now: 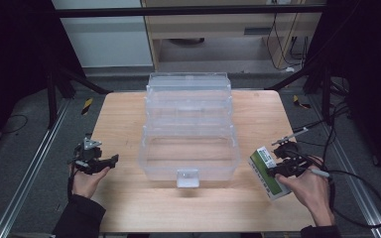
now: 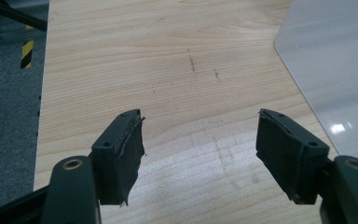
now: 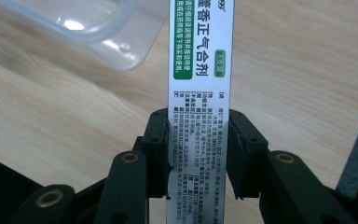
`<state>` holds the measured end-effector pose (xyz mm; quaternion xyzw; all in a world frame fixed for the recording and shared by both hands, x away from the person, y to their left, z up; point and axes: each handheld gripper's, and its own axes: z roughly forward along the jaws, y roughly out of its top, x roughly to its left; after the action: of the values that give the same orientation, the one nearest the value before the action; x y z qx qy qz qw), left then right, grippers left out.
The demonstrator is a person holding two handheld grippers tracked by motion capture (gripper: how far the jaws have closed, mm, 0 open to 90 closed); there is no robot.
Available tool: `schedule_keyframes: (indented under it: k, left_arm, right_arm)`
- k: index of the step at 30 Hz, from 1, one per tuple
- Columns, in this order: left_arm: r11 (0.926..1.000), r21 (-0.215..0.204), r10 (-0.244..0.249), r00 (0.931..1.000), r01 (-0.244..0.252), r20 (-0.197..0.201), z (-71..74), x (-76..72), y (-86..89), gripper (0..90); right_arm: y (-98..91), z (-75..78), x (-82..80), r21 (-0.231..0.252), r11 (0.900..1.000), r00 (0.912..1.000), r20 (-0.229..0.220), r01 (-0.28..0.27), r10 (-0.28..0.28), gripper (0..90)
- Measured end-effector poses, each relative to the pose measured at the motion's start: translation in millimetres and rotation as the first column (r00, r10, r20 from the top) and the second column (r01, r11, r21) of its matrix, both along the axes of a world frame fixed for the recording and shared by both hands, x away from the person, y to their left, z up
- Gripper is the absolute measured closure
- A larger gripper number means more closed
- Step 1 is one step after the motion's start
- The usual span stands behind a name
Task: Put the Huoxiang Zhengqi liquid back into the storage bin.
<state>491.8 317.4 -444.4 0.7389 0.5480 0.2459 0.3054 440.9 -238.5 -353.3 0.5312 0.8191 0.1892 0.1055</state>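
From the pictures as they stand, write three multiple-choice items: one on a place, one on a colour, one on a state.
1. Where does the clear storage box stand?
A. mid-table
B. on the floor
C. at the table's left edge

2. Which colour marks the white carton?
A. red
B. green
C. blue

3. How do the left gripper jaws stand?
A. closed on the carton
B. open, nothing between
C. closed on the box

Answers: 1 A, it sits between the hands on the wooden table. 2 B, a green band beside the print. 3 B, bare wood shows between them; the right gripper holds the carton.

The white box [image 3: 200, 93] runs off the right gripper view's top and bottom edges.
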Motion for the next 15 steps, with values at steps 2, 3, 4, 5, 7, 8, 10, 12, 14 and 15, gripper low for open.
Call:
schedule_keyframes:
  k: [2, 3, 4, 5, 7, 8, 10, 12, 14, 15]
  left_arm:
    - [1.0, 0.0, -0.001, 1.0, 0.001, 0.0, -0.1, 0.0, -0.4, 31.1]
    - [1.0, -0.001, -0.003, 1.0, 0.003, 0.0, -0.2, 0.1, -0.6, 31.1]
    - [1.0, -0.001, -0.004, 1.0, 0.004, -0.001, -0.3, 0.2, -0.8, 31.1]
    - [1.0, 0.0, -0.004, 1.0, 0.004, -0.001, -0.5, 0.2, -0.9, 31.1]
    - [1.0, -0.002, -0.005, 1.0, 0.005, -0.002, -0.7, 0.5, -1.2, 31.0]
    - [1.0, -0.002, -0.006, 1.0, 0.006, -0.002, -0.7, 0.6, -1.1, 31.0]
    - [1.0, -0.003, -0.007, 1.0, 0.007, -0.002, -0.6, 0.9, -1.3, 31.1]
    - [1.0, -0.003, -0.009, 1.0, 0.009, -0.003, -0.8, 0.9, -1.6, 31.0]
    - [1.0, -0.002, -0.008, 1.0, 0.008, -0.003, -1.0, 1.0, -1.6, 31.0]
    - [1.0, -0.002, -0.008, 1.0, 0.008, -0.004, -1.1, 1.1, -1.4, 31.0]
  right_arm:
    - [-0.5, 6.3, 1.0, 0.008, 0.9999, 0.9998, 0.017, 0.007, -0.007, 64.0]
    - [-0.3, 9.0, 1.6, 0.012, 0.9999, 0.9996, 0.028, 0.009, -0.01, 64.0]
    - [-0.1, 11.6, 2.3, 0.018, 0.9998, 0.9993, 0.037, 0.011, -0.012, 64.0]
    - [0.1, 13.8, 3.3, 0.022, 0.9997, 0.9989, 0.046, 0.01, -0.011, 64.0]
    - [1.0, 18.4, 5.3, 0.029, 0.9995, 0.9982, 0.058, 0.011, -0.013, 64.0]
    - [1.4, 20.9, 6.4, 0.035, 0.9993, 0.9976, 0.068, 0.013, -0.015, 64.0]
    - [1.9, 24.1, 7.9, 0.036, 0.9993, 0.9967, 0.08, 0.013, -0.016, 64.0]
    - [2.1, 28.3, 10.3, 0.039, 0.9991, 0.9957, 0.091, 0.012, -0.015, 64.0]
    - [2.0, 31.9, 12.5, 0.043, 0.999, 0.9945, 0.103, 0.012, -0.016, 64.0]
    - [2.1, 34.1, 13.9, 0.041, 0.9991, 0.9937, 0.111, 0.013, -0.017, 64.0]
